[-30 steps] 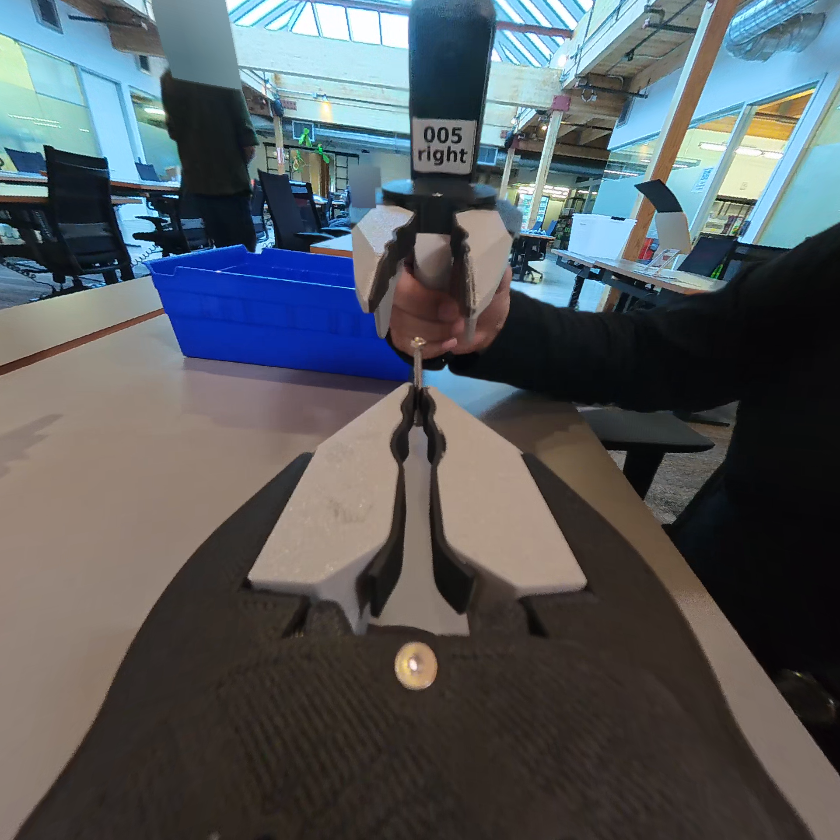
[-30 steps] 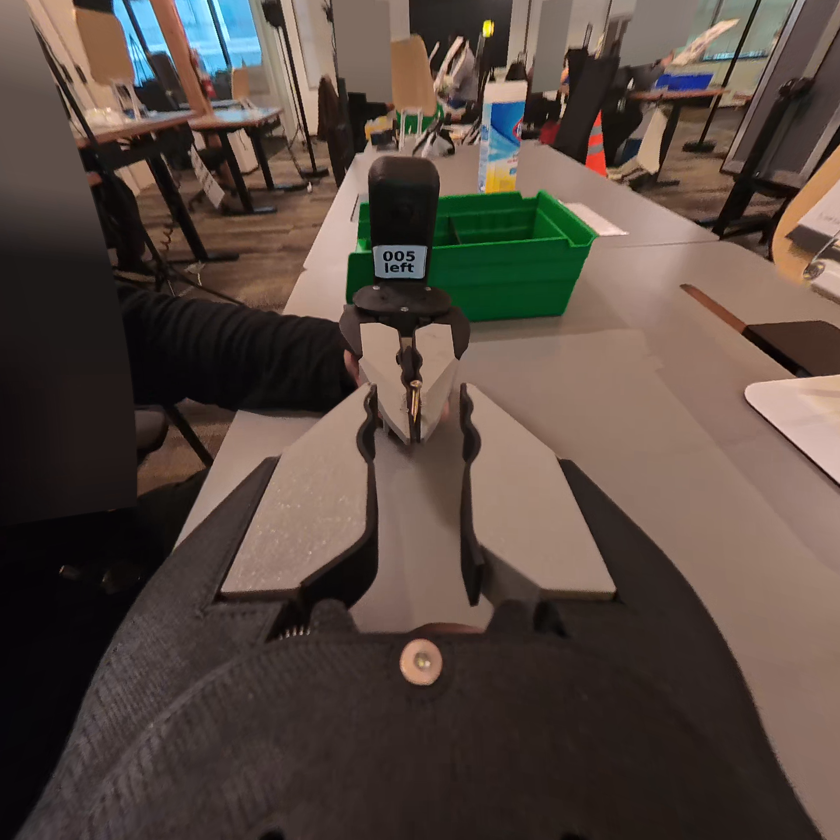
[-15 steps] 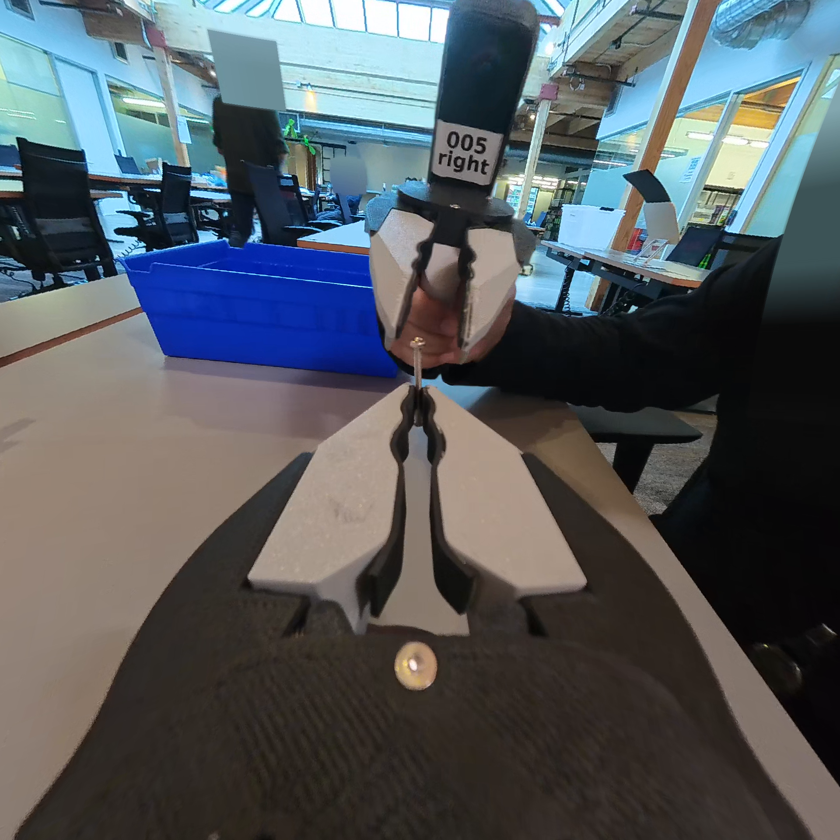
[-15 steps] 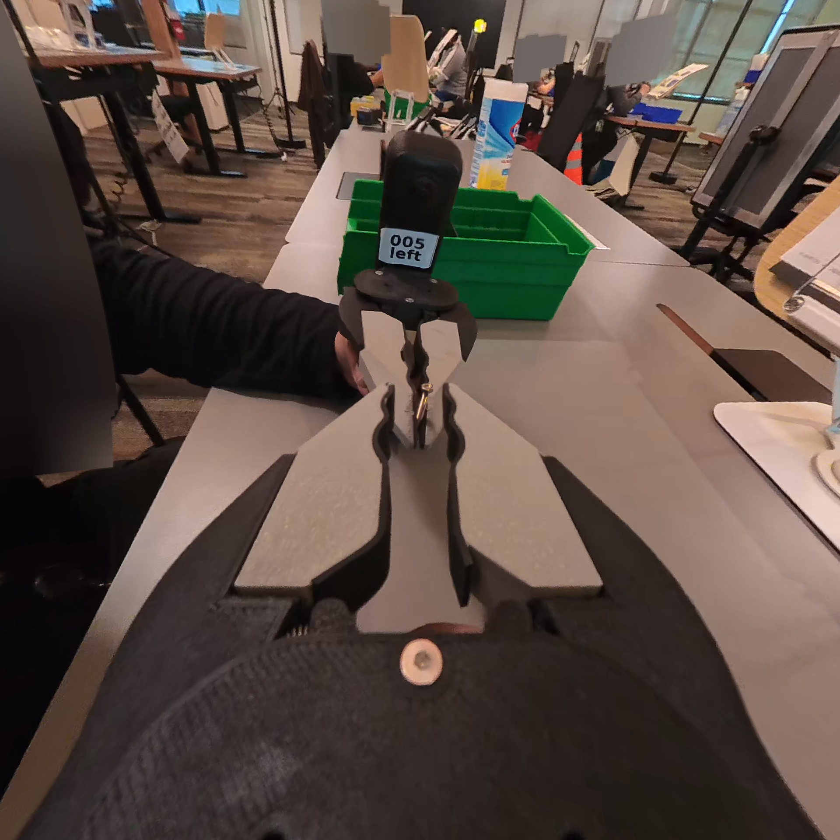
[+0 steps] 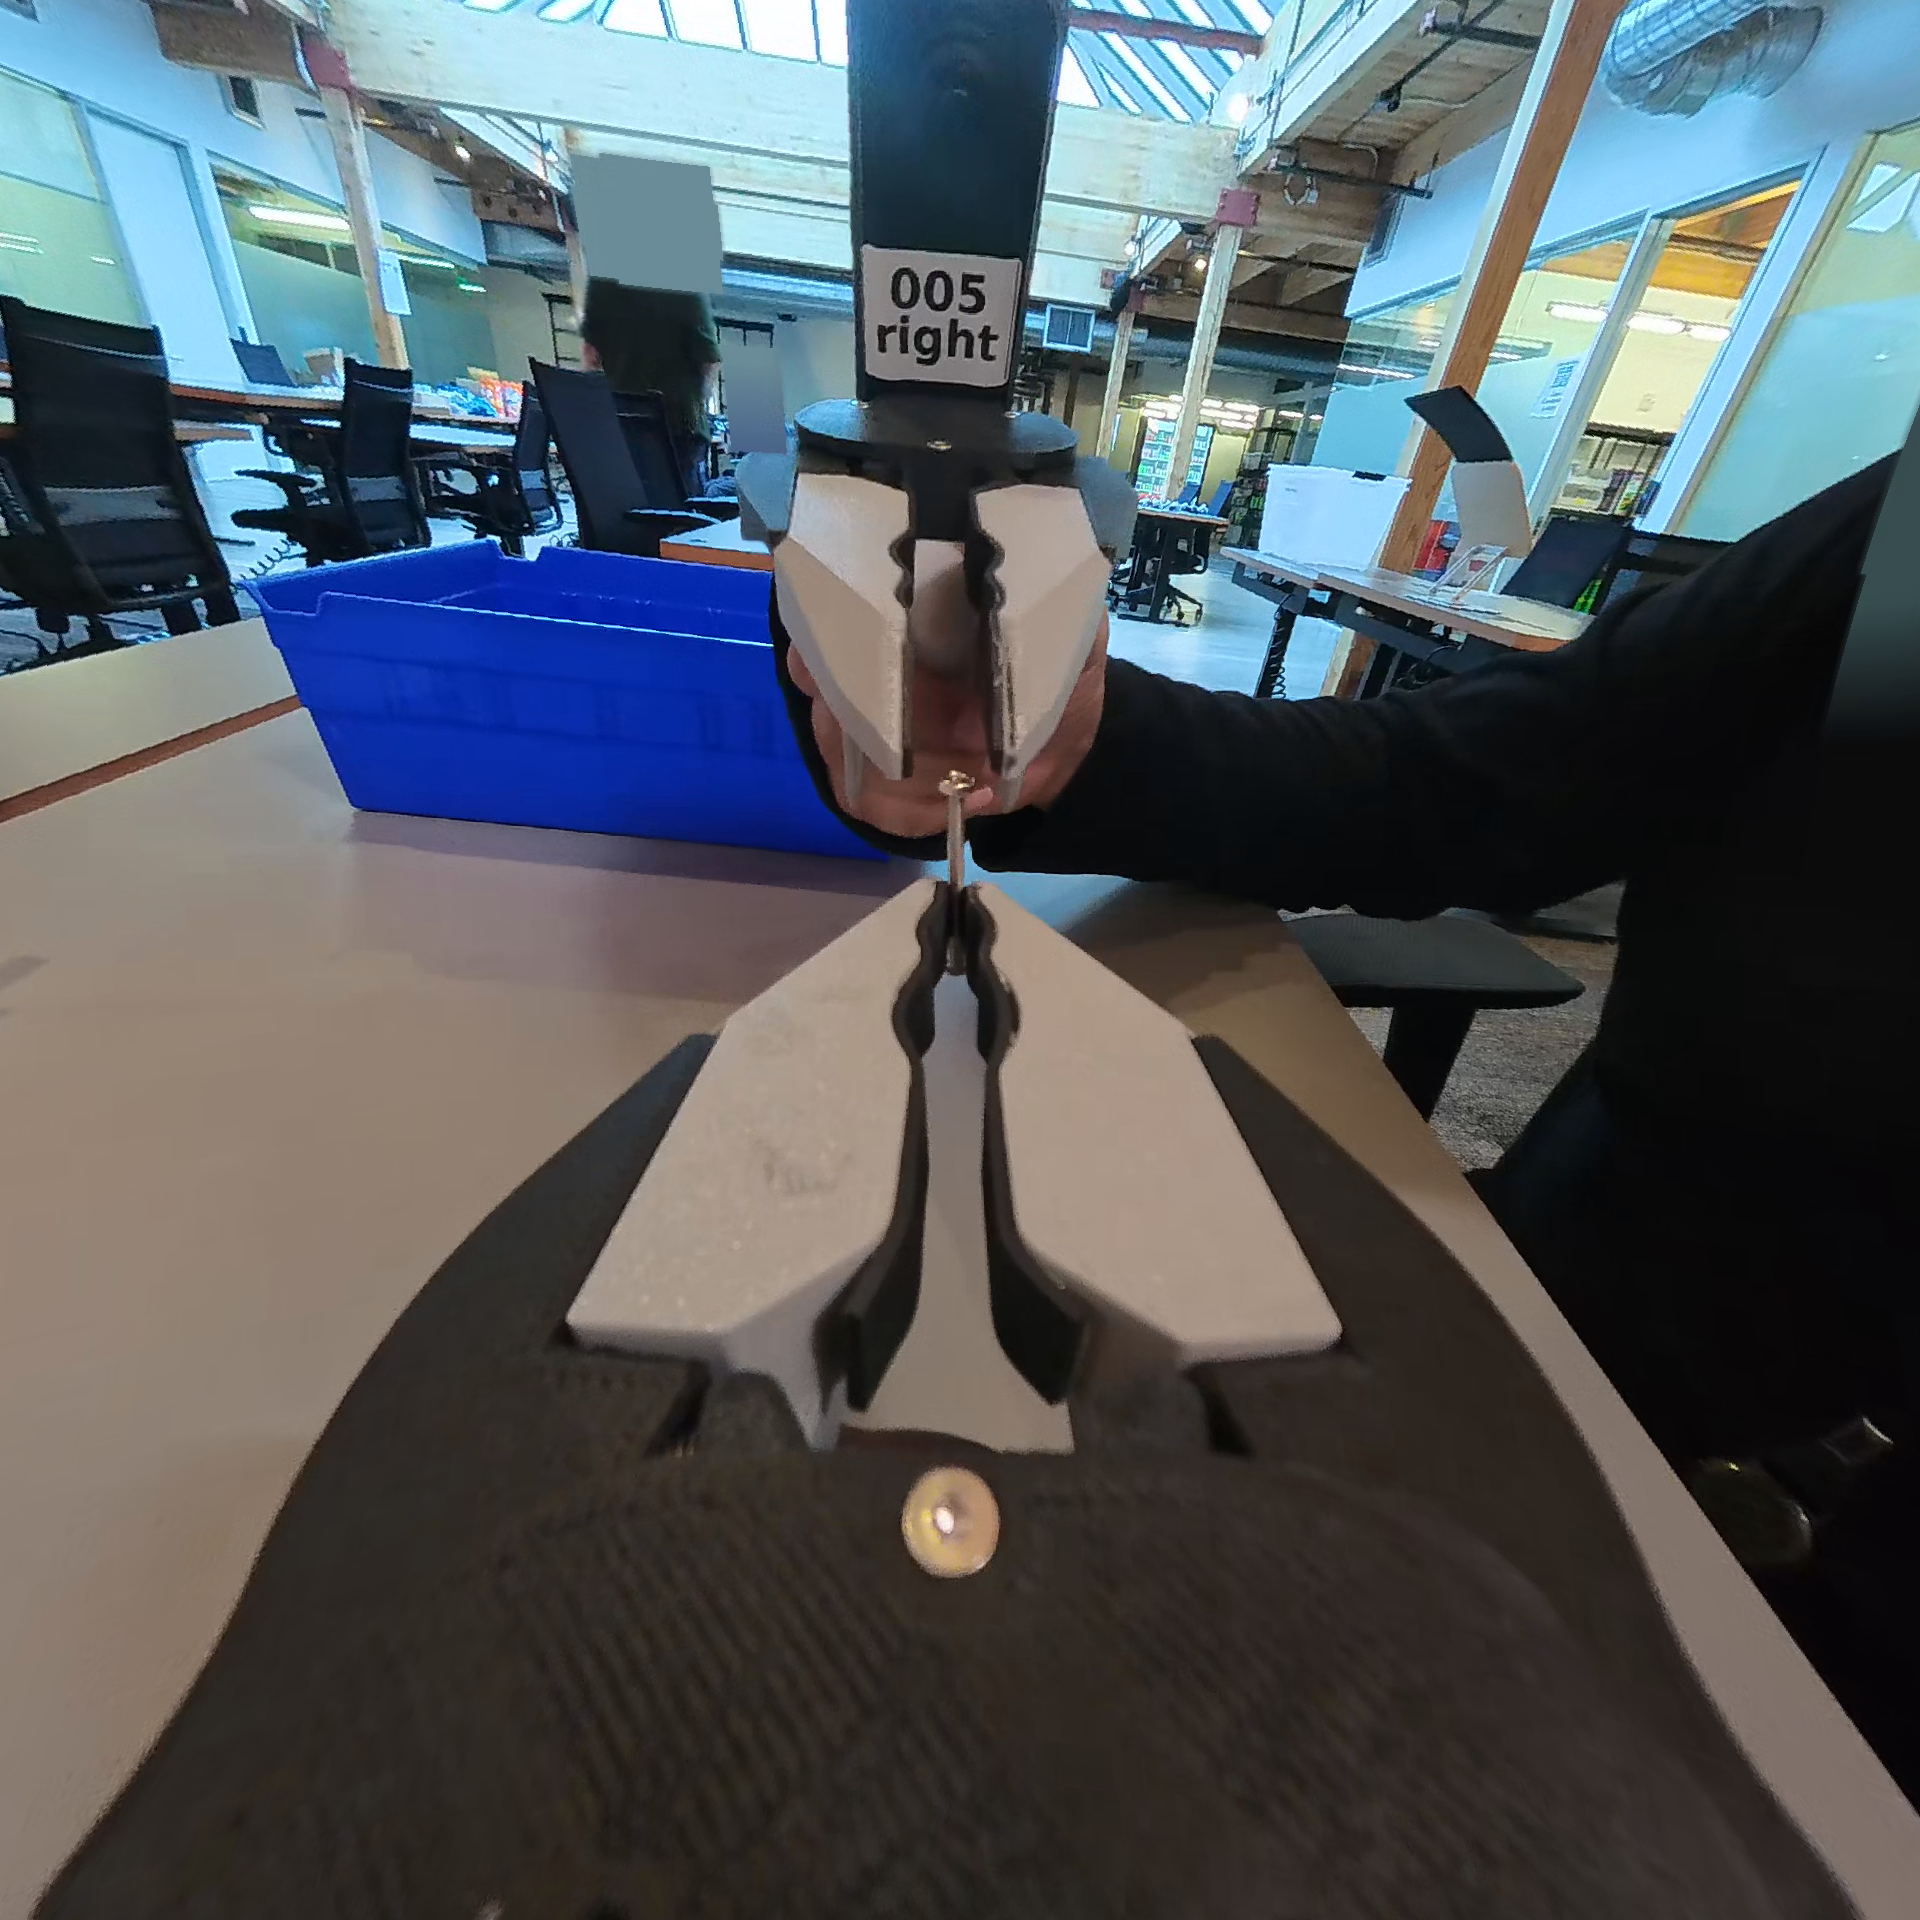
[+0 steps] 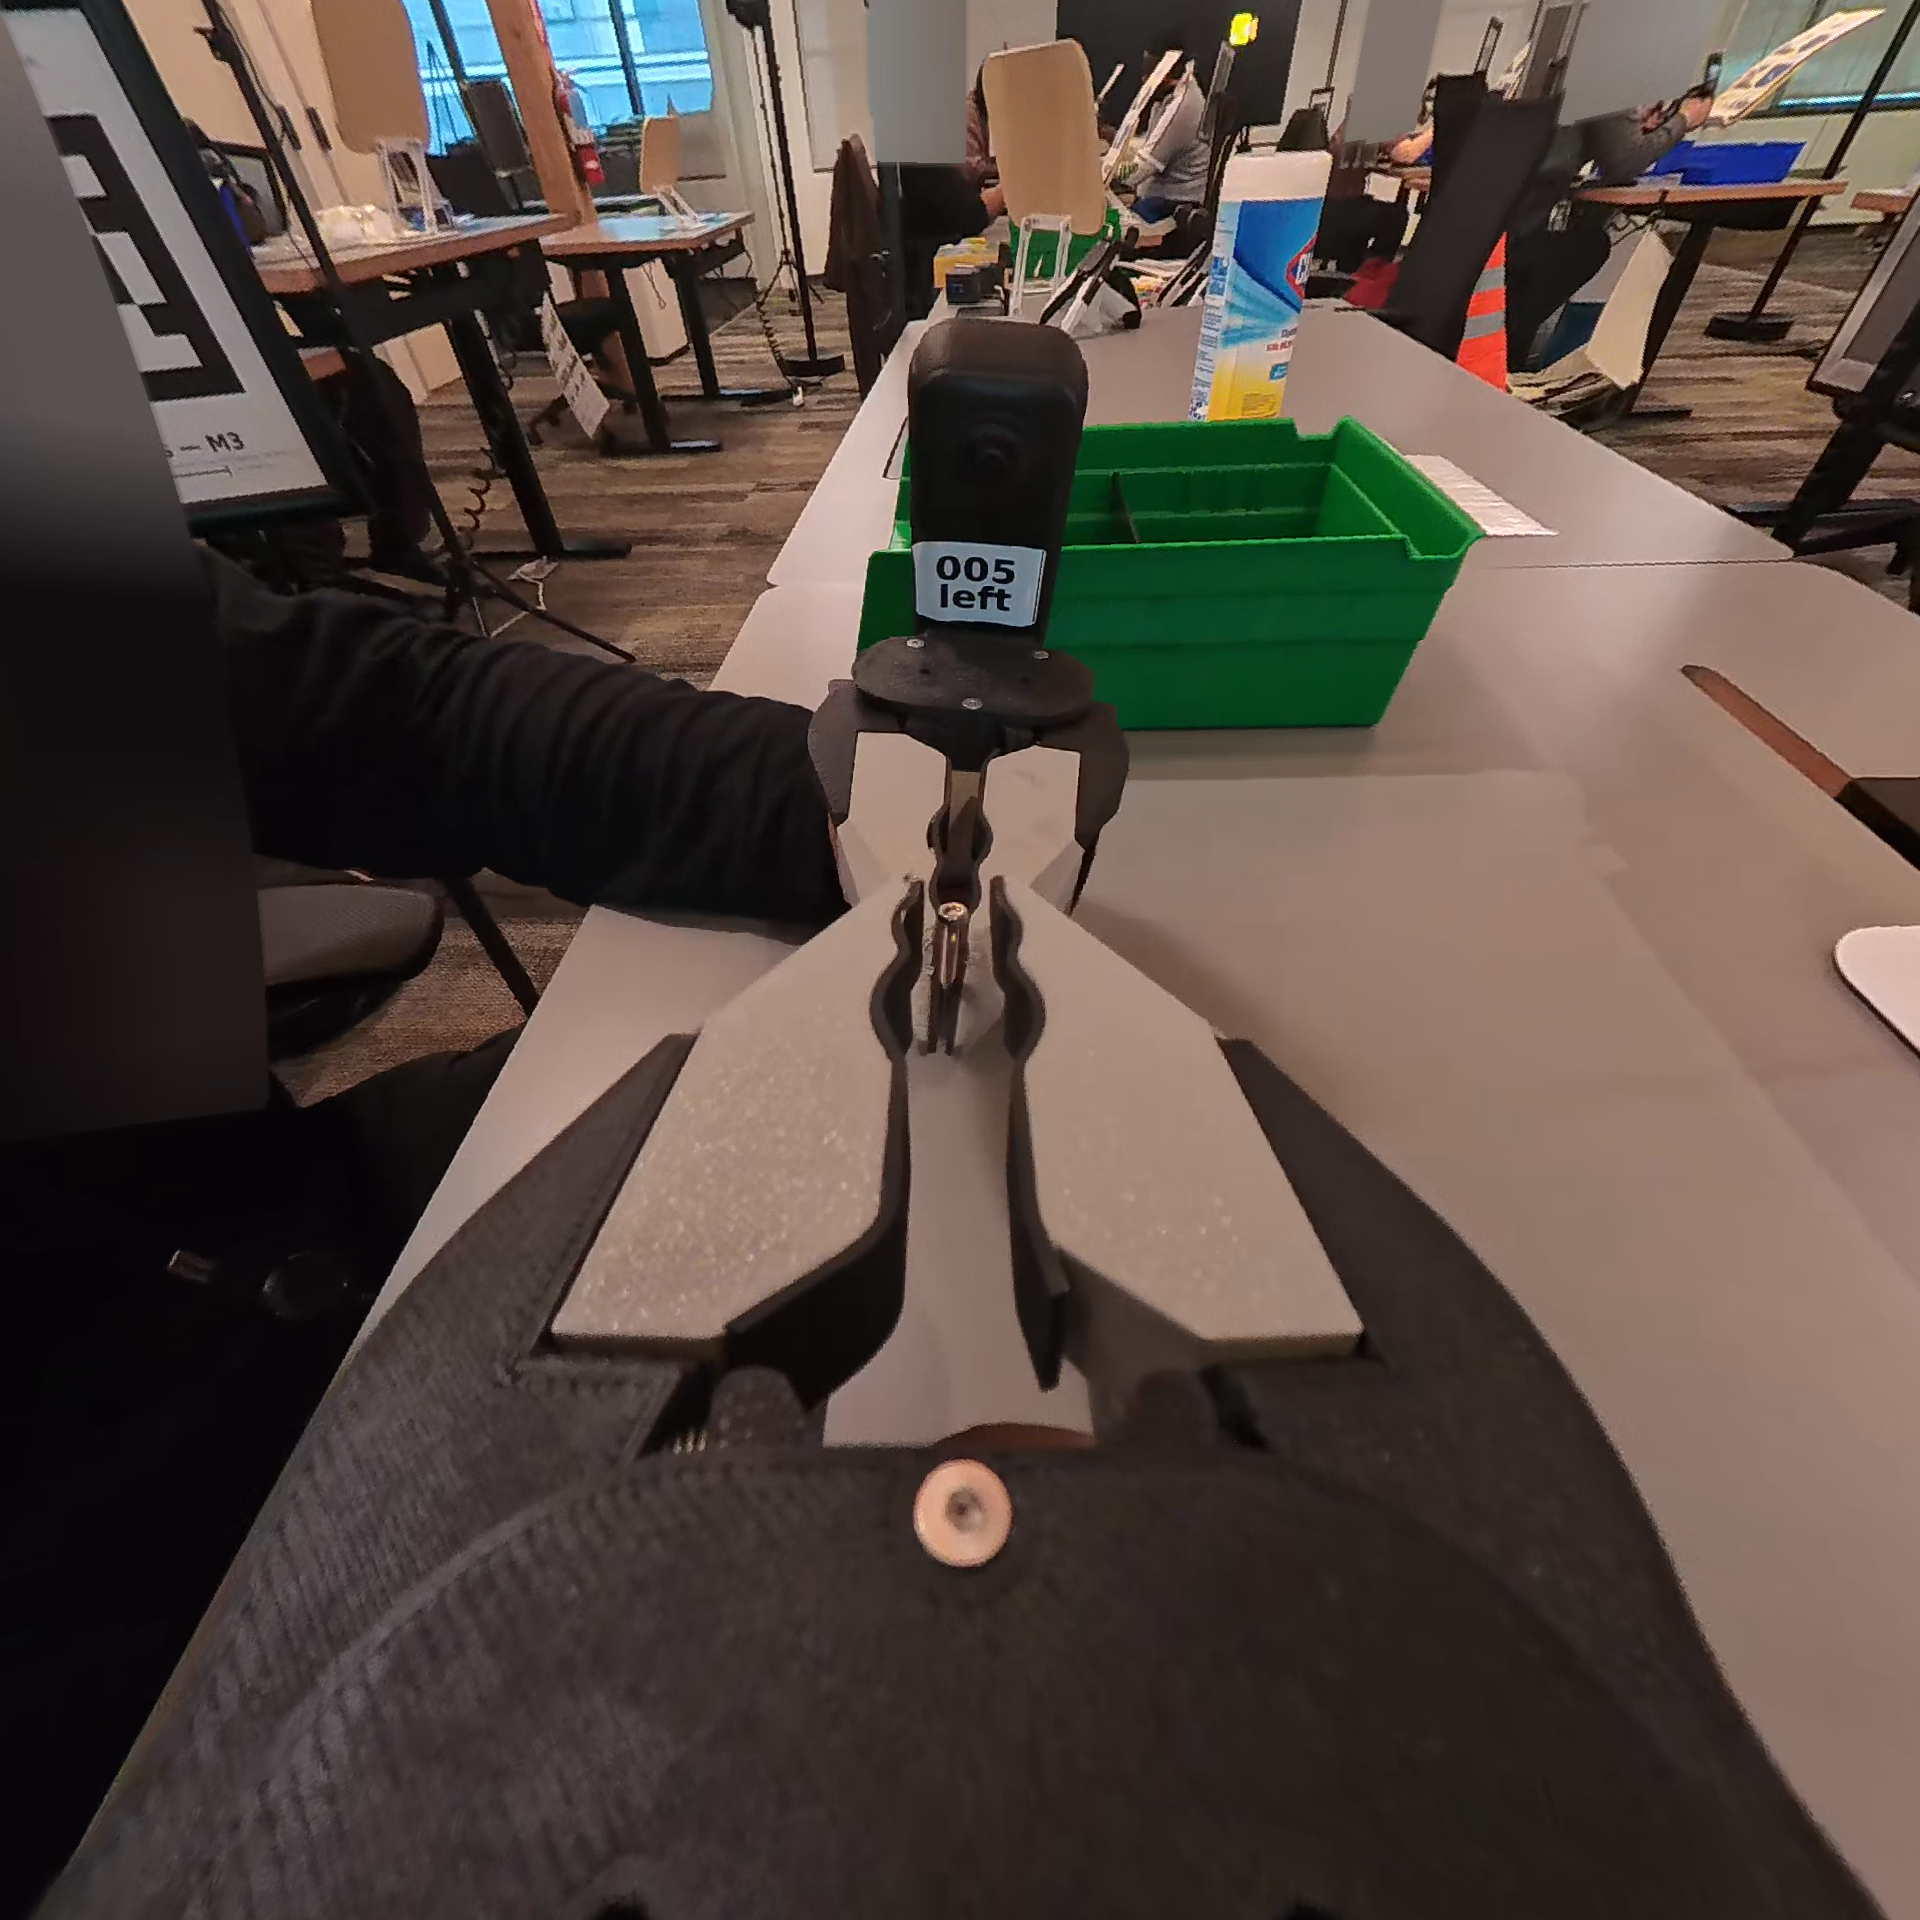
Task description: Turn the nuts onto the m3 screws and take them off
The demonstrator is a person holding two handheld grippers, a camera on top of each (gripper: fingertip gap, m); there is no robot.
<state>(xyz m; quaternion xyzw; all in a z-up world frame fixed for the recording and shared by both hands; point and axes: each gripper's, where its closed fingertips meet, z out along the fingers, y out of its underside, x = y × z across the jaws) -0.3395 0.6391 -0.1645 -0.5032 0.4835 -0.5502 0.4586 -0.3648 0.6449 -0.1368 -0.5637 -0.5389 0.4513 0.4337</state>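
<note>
My left gripper is shut on a thin silver M3 screw and holds it upright above the grey table. The screw's top end is slightly wider; I cannot tell whether that is its head or a nut. My right gripper faces it, with its fingers a little apart on either side of the screw's top end. In the right wrist view, my right gripper brackets the screw with a small gap on each side. The left gripper sits just behind it.
A blue bin stands behind the grippers in the left wrist view. A green bin and a wipes canister stand farther along the table. A white flat object lies at the right edge. A person stands among office chairs. My two grippers' fingertips are within a few centimetres of each other.
The right gripper has moved in over the screw's end, and its fingers have narrowed from wide apart to a small gap. The left gripper has kept its hold on the screw.
</note>
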